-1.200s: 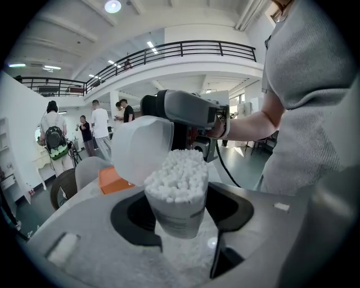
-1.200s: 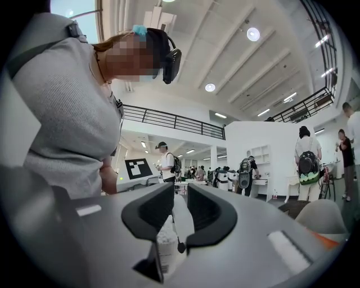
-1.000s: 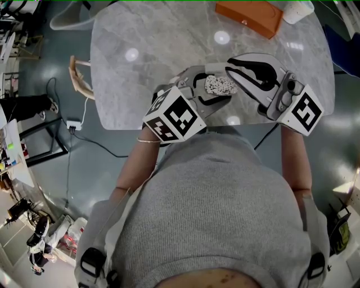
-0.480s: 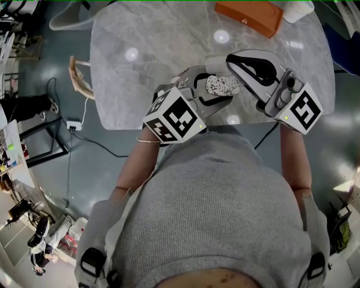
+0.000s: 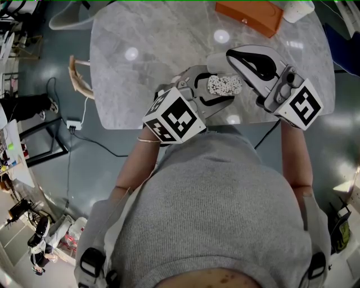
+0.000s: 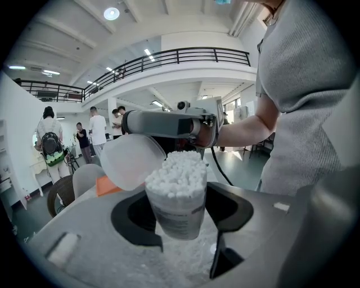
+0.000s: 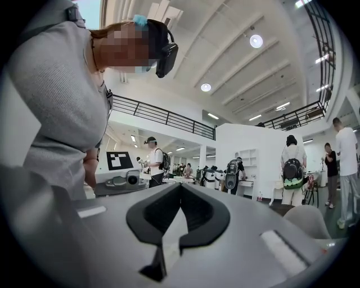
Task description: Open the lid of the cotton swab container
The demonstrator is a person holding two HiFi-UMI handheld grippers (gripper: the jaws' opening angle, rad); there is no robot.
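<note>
My left gripper [image 5: 218, 93] is shut on a clear cotton swab container [image 5: 224, 84] and holds it upright above the near edge of the marble table [image 5: 146, 67]. The container's top is open, and white swab tips [image 6: 177, 171] fill it to the brim. The translucent lid [image 6: 130, 161] hangs tilted just beside the container's rim. My right gripper [image 5: 229, 57] has it by the edge. Its jaws have just been closing, and a thin sliver of the lid [image 7: 173, 233] shows pinched between them.
An orange box [image 5: 248, 17] and a white object [image 5: 298, 10] lie at the table's far side. A chair [image 5: 79, 76] stands off the table's left edge. Several people stand in the hall behind.
The right gripper has drawn slightly away from the container toward the far side, and the lid now shows clear of the swab tips. The left gripper has kept still.
</note>
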